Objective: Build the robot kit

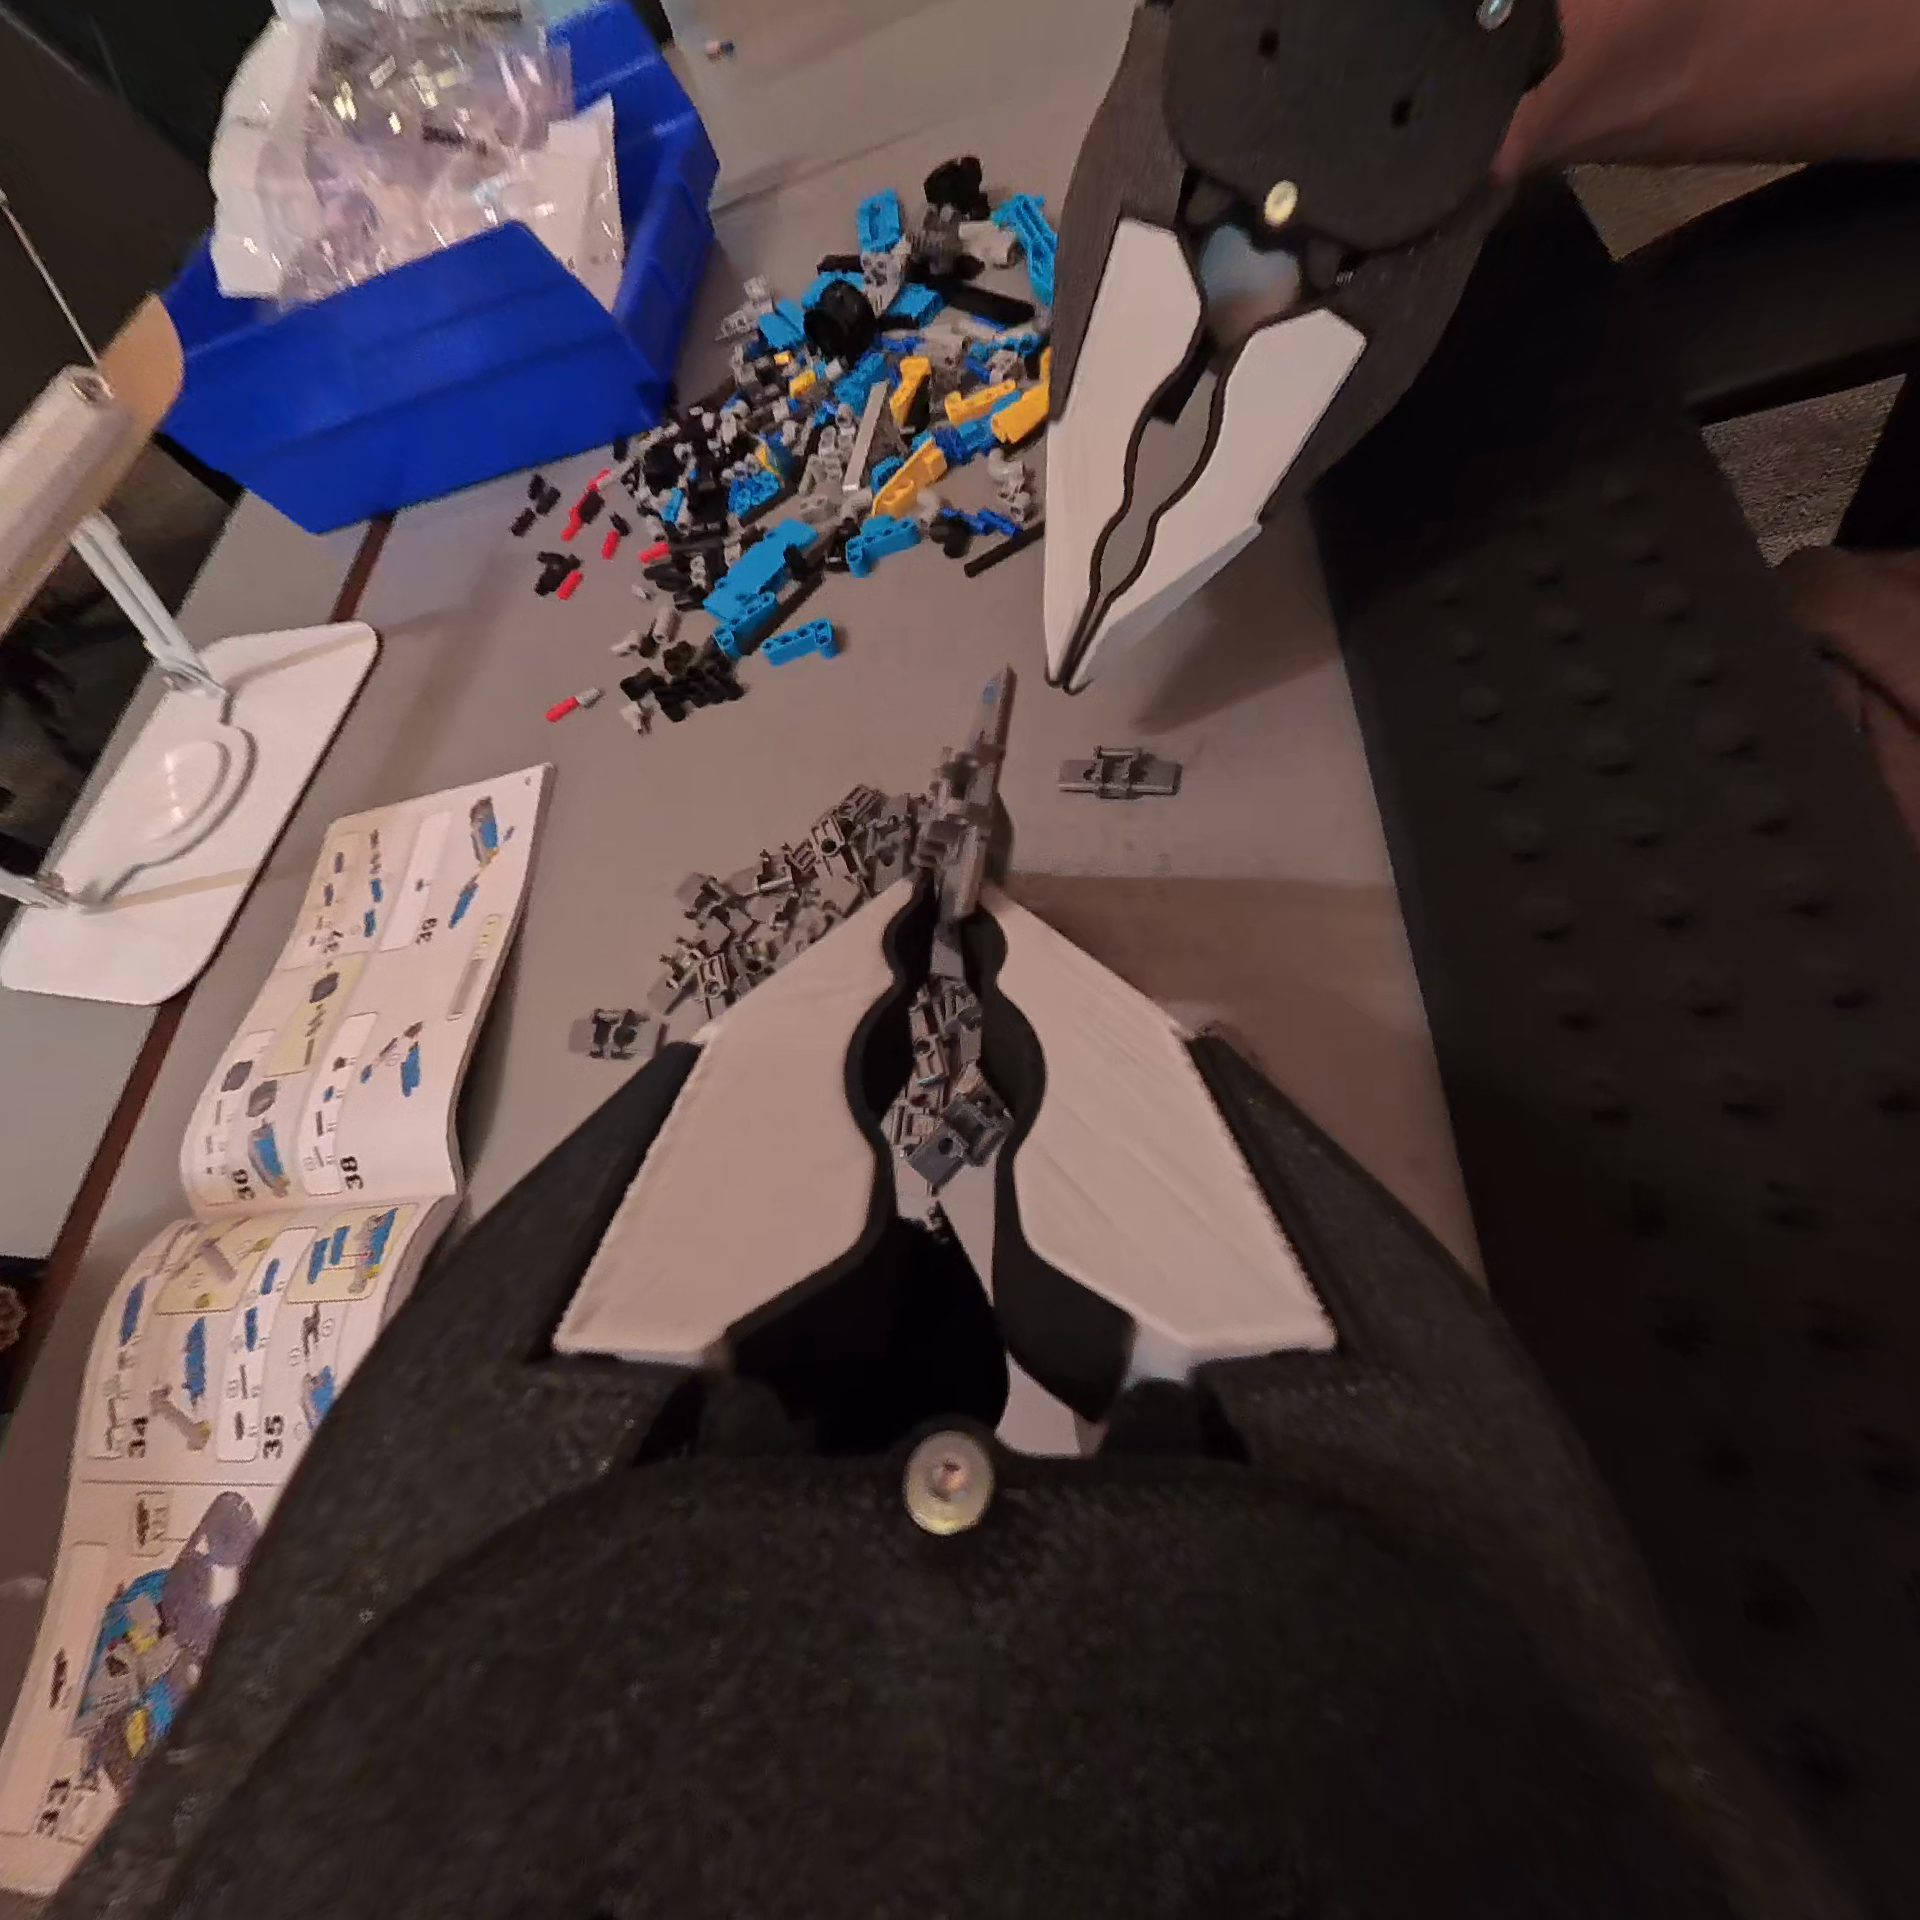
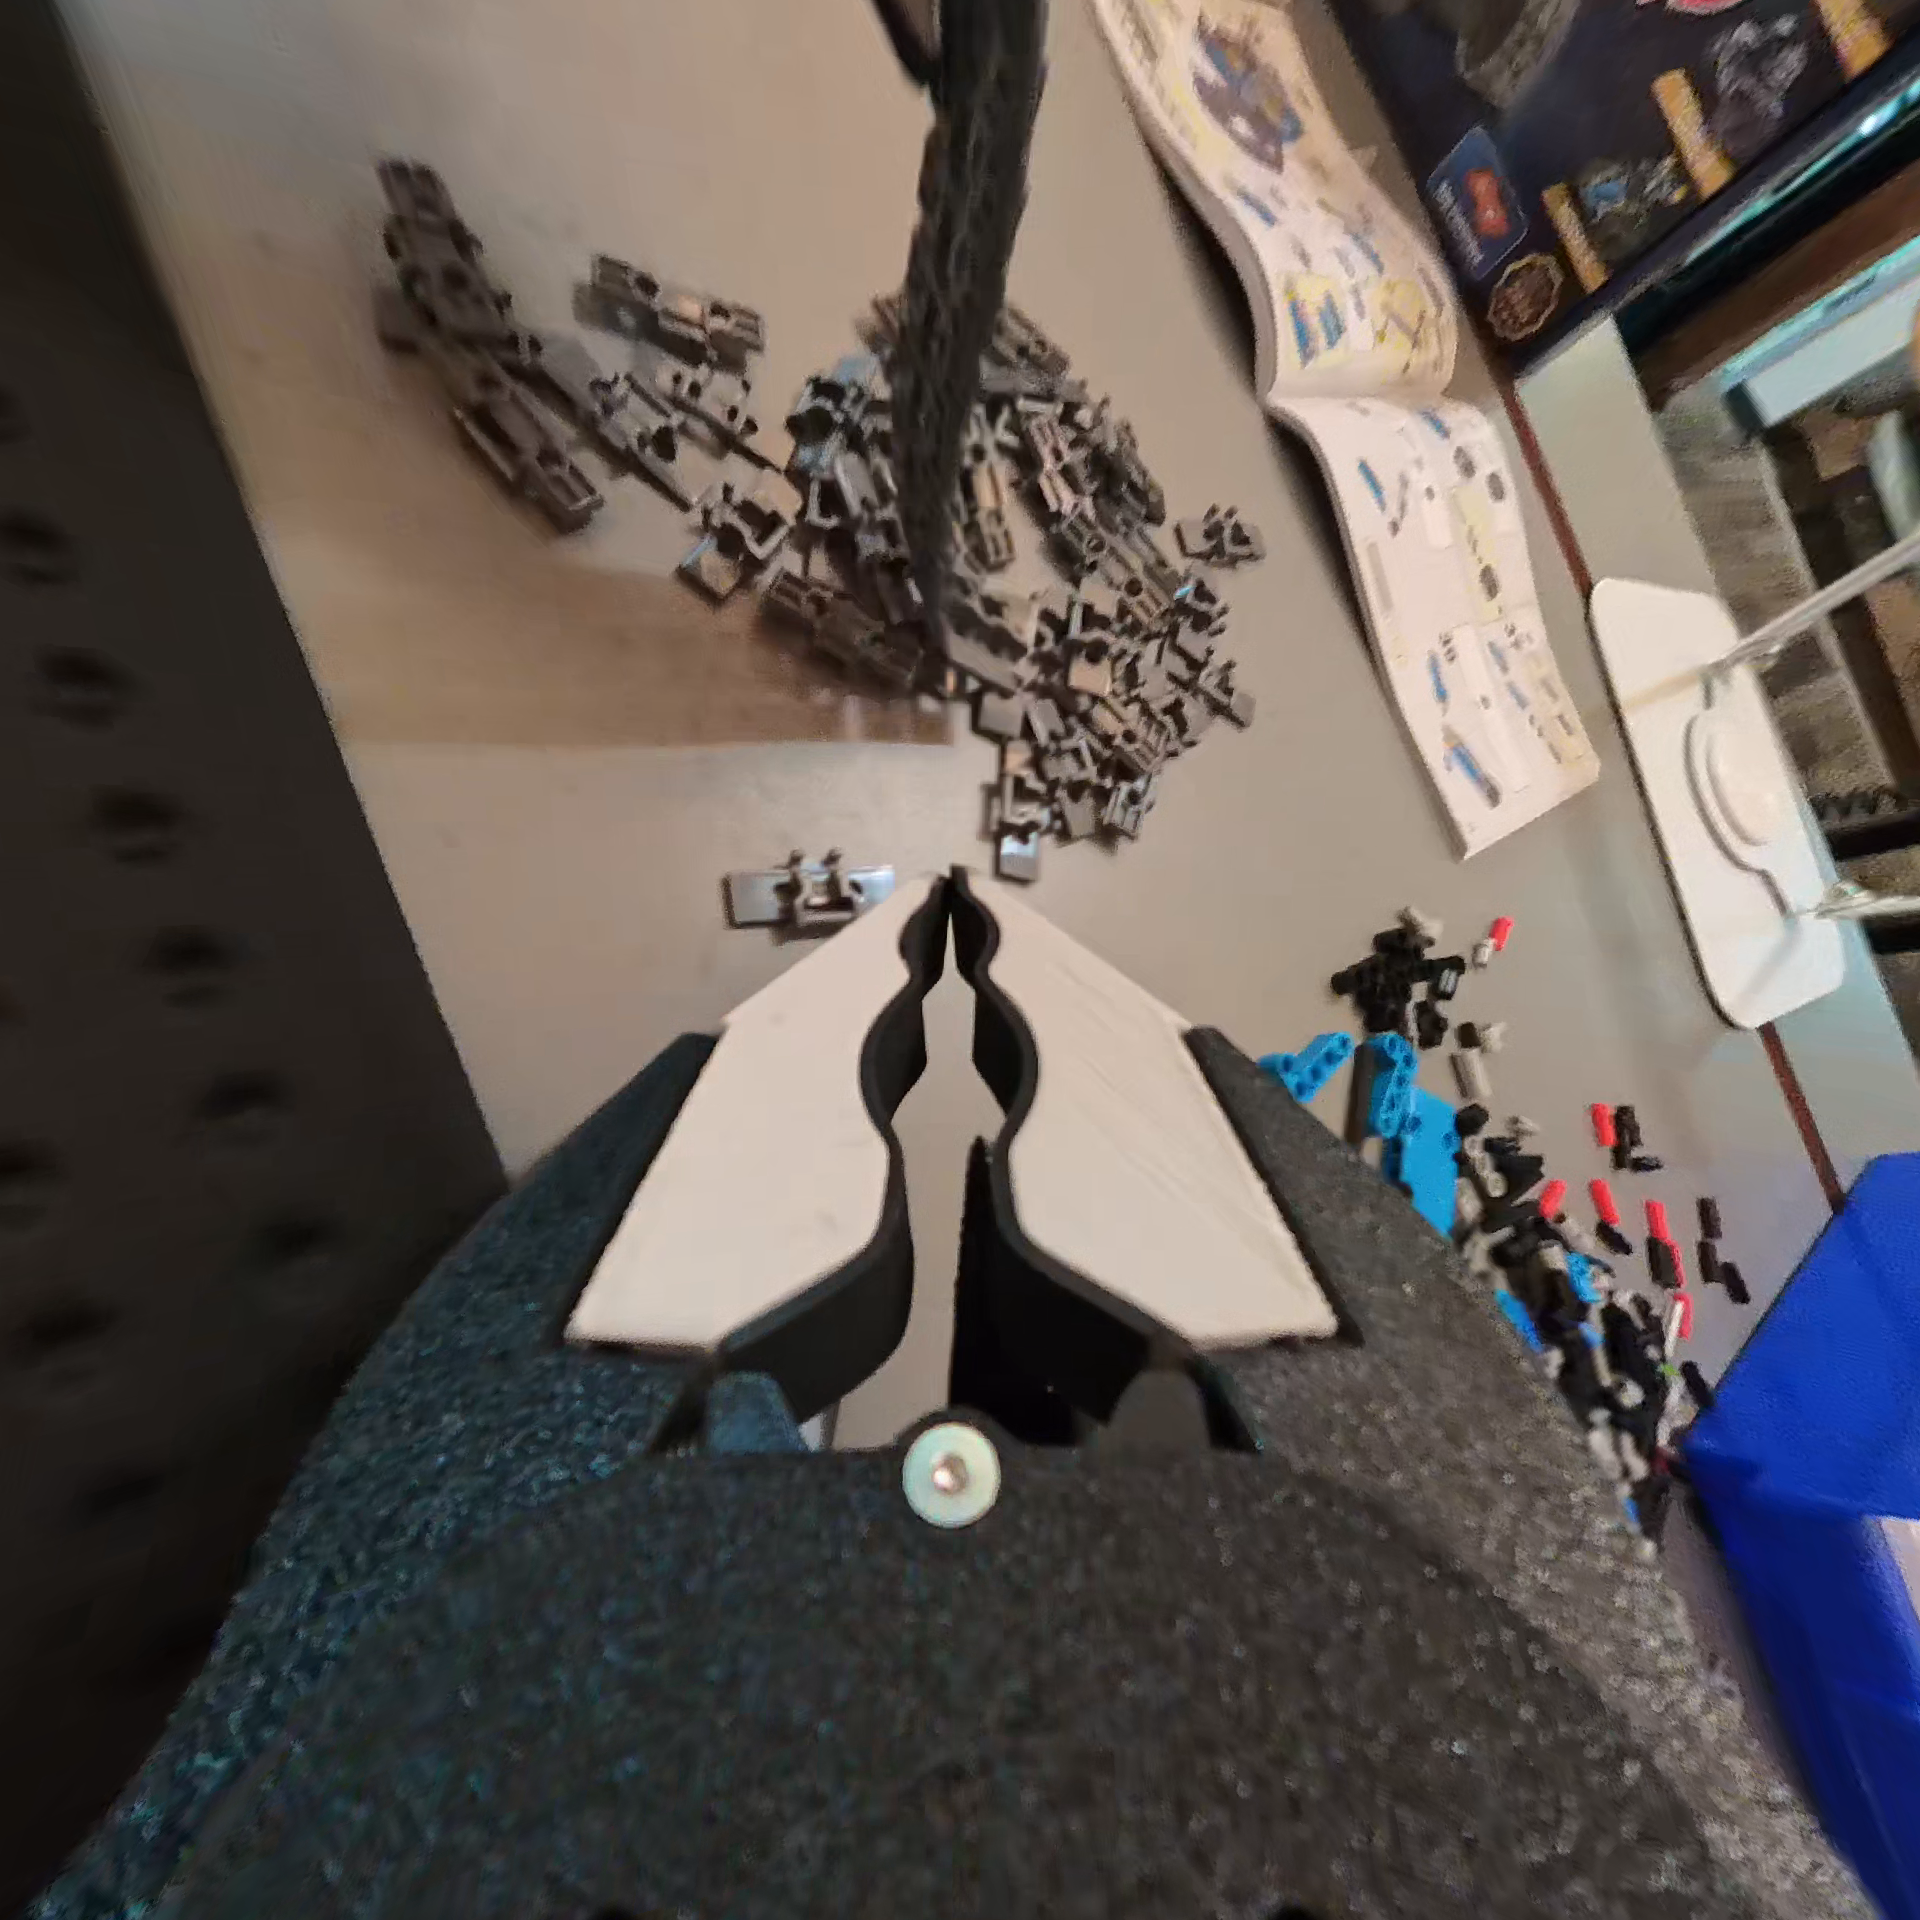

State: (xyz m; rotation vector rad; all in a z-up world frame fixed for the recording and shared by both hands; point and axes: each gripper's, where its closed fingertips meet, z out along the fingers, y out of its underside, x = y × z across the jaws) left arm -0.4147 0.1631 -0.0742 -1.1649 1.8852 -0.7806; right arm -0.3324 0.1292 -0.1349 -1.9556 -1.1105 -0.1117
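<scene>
My left gripper (image 1: 954, 894) is shut on a grey chain of track links (image 1: 971, 810). The chain sticks out past the fingertips and also runs back between the fingers. A pile of loose grey links (image 1: 790, 904) lies just left of it on the grey table (image 1: 1247, 831). My right gripper (image 2: 954, 883) is shut with nothing between its pads. It hovers beside a single grey link (image 2: 805, 899), which also shows in the left wrist view (image 1: 1119, 774). The right gripper shows in the left wrist view (image 1: 1068, 675), tip down over the table.
A heap of blue, yellow, black and red parts (image 1: 852, 416) lies beyond, next to a blue bin (image 1: 436, 353) holding plastic bags. An open instruction booklet (image 1: 343, 1039) and a white stand base (image 1: 177, 810) are at the left. A dark dimpled surface (image 1: 1610, 935) borders the table's right edge. The grippers' ends are close to 11 centimeters from one another.
</scene>
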